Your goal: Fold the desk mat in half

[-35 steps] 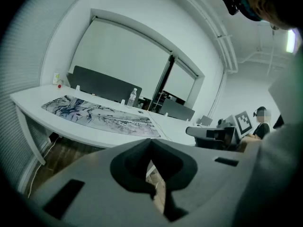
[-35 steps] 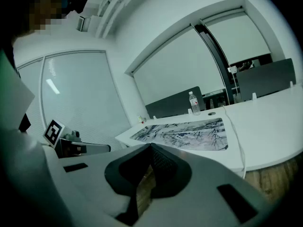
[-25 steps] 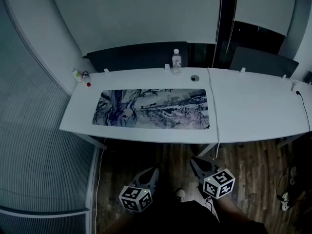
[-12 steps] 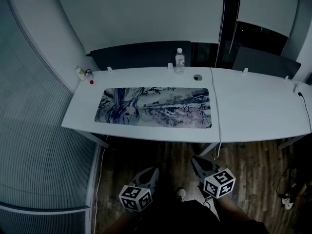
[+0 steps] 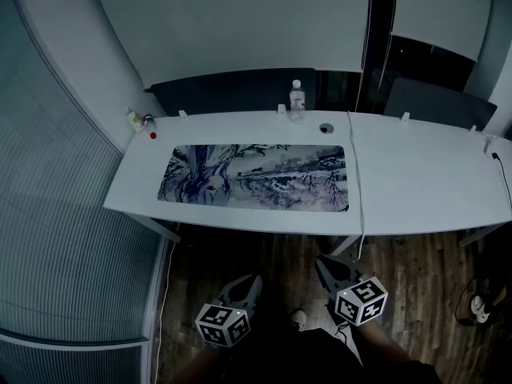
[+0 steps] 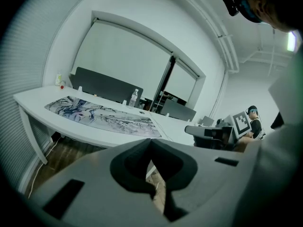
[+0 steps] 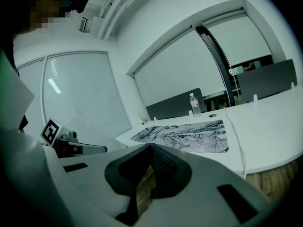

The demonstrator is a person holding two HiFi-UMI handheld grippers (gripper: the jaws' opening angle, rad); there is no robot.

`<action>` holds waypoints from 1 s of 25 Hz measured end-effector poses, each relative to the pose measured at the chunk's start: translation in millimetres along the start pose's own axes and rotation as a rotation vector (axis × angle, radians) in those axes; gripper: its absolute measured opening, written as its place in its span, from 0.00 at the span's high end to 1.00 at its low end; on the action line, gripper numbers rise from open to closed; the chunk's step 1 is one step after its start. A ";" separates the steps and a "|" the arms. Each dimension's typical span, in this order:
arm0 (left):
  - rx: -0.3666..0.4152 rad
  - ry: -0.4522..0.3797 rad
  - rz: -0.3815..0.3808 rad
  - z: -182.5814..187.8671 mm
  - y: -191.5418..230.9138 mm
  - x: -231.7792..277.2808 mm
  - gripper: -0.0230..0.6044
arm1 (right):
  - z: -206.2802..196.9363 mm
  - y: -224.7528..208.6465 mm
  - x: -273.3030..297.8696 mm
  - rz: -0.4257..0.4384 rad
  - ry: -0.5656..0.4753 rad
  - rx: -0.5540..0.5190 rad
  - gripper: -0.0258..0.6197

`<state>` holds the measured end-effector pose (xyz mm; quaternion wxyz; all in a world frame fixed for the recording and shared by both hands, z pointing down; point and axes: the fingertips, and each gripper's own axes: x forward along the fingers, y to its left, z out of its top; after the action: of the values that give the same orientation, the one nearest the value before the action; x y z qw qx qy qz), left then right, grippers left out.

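Nearest, the left gripper (image 5: 250,283) and right gripper (image 5: 325,265) hung over the dark wooden floor (image 5: 416,294), both pairs of jaws clenched on nothing. Beyond, the long rectangular desk mat with a blue-grey tree print (image 5: 254,177) lay flat and unfolded near the front edge of the white counter (image 5: 424,182). At the counter's back edge stood a clear plastic bottle (image 5: 298,101), its contents unclear, before a dark partition panel (image 5: 232,90).
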<state>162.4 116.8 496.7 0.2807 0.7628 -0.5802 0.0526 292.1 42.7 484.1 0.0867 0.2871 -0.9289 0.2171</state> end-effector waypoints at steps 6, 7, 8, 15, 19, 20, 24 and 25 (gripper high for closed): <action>-0.002 0.008 0.001 -0.1 -0.9 5.3 0.95 | 0.9 -4.8 1.0 -0.002 -0.004 0.010 0.92; -0.001 0.010 0.000 0.0 -1.0 6.7 0.95 | 1.5 -5.8 1.6 -0.002 -0.006 0.010 0.92; -0.001 0.011 0.000 0.2 -1.3 8.2 0.95 | 2.2 -7.0 2.0 -0.002 -0.009 0.011 0.92; 0.002 0.015 0.005 3.3 1.1 16.3 0.95 | 4.5 -13.6 6.6 -0.003 -0.017 0.018 0.92; 0.007 0.018 0.006 5.4 2.7 20.5 0.95 | 5.7 -18.2 8.7 -0.008 -0.023 0.024 0.92; 0.008 0.019 0.006 5.5 3.6 21.2 0.95 | 5.2 -19.3 9.8 -0.009 -0.026 0.028 0.92; 0.022 0.033 0.011 7.5 5.8 23.8 0.95 | 6.3 -25.5 15.4 -0.012 -0.040 0.047 0.92; 0.024 0.037 0.013 8.0 7.0 24.3 0.95 | 6.5 -26.0 17.2 -0.012 -0.042 0.053 0.92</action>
<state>161.8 90.9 502.4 0.2818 0.7613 -0.5790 0.0756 292.6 11.9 492.3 0.0609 0.2994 -0.9227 0.2353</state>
